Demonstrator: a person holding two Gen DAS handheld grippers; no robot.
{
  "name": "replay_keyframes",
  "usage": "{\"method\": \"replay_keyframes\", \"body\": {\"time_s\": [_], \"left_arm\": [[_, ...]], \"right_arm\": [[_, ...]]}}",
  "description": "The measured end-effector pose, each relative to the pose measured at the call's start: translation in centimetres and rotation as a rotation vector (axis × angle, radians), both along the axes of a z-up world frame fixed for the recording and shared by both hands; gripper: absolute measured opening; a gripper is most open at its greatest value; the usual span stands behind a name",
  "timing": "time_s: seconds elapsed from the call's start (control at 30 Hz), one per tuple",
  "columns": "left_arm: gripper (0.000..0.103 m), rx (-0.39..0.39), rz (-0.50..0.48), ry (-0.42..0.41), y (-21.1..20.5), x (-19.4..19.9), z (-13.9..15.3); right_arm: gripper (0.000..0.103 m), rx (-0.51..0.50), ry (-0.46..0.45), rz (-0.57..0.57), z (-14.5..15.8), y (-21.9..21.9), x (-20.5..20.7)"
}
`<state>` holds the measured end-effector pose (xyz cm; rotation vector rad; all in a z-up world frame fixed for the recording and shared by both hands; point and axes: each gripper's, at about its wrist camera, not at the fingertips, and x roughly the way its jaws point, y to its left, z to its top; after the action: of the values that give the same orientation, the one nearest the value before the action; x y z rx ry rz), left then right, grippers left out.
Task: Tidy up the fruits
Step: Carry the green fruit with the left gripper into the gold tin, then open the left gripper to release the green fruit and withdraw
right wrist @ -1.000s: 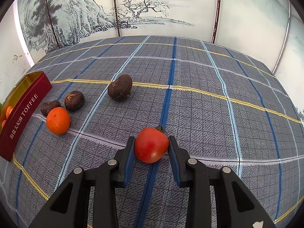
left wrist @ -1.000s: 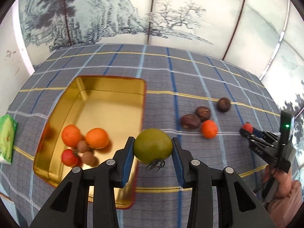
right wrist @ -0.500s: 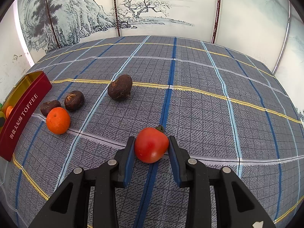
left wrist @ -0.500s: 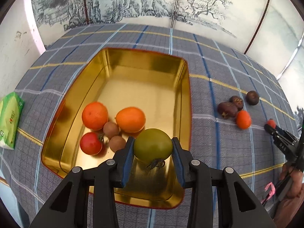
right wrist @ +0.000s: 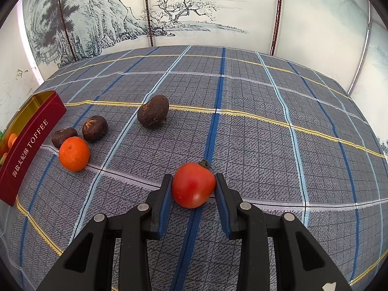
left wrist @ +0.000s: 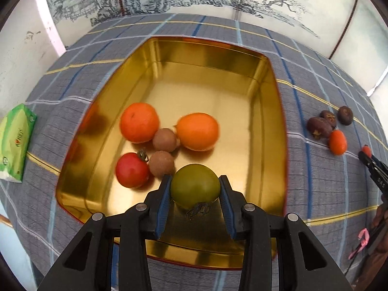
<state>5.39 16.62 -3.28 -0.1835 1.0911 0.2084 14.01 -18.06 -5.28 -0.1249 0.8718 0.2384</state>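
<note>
1. Left wrist view: the left gripper [left wrist: 195, 191] is clamped on a green tomato [left wrist: 195, 185], both pads pressing its sides, stem end turned toward the camera. It hangs over the near part of the gold tin [left wrist: 271, 92]
2. In the tin, two oranges sit at about 11 and 12 o'clock of the green tomato, two small brown fruits between them, and a red tomato [left wrist: 132, 169] at about 9 o'clock, just beside the nearer brown fruit
3. The step in hand looks like delivery into the tin; the next move calls for lowering toward the bare floor at about 1 o'clock, then parting the jaws without knocking the brown fruit near the left pad
4. Right wrist view: the right gripper [right wrist: 192, 186] is clamped on a second red tomato [right wrist: 192, 184], low over the checked cloth [right wrist: 266, 126]
5. Loose fruit waits at about 10 o'clock: an orange [right wrist: 74, 154] and three dark fruits, near the tin's red side [right wrist: 31, 140]
6. This tomato likely goes next, once the left hand clears the tin
</note>
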Motion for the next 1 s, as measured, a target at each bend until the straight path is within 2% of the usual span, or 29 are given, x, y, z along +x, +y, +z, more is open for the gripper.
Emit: {"method": "replay_keyframes", "body": {"time_s": [0.3,0.5,0.8,0.9,1.0], "left_arm": [[0.039,0.017,0.027,0.007,1.3,0.5,-0.3],[0.040,0.049,0.016,0.012,1.0,0.6,-0.5],[0.041,0.050,0.012,0.013,0.8,0.6,-0.4],[0.046,0.052,0.006,0.002,0.9,0.4,0.0],[0.056,0.062,0.001,-0.020,0.9,0.0,0.7]], "right_arm": [[0.032,-0.002,0.000,0.000,0.0,0.0,0.0],[0.032,-0.001,0.000,-0.001,0.0,0.1,0.0],[0.032,-0.005,-0.001,-0.001,0.0,0.1,0.0],[0.032,-0.006,-0.001,-0.001,-0.1,0.1,0.0],[0.032,-0.006,-0.001,-0.001,-0.1,0.2,0.0]]}}
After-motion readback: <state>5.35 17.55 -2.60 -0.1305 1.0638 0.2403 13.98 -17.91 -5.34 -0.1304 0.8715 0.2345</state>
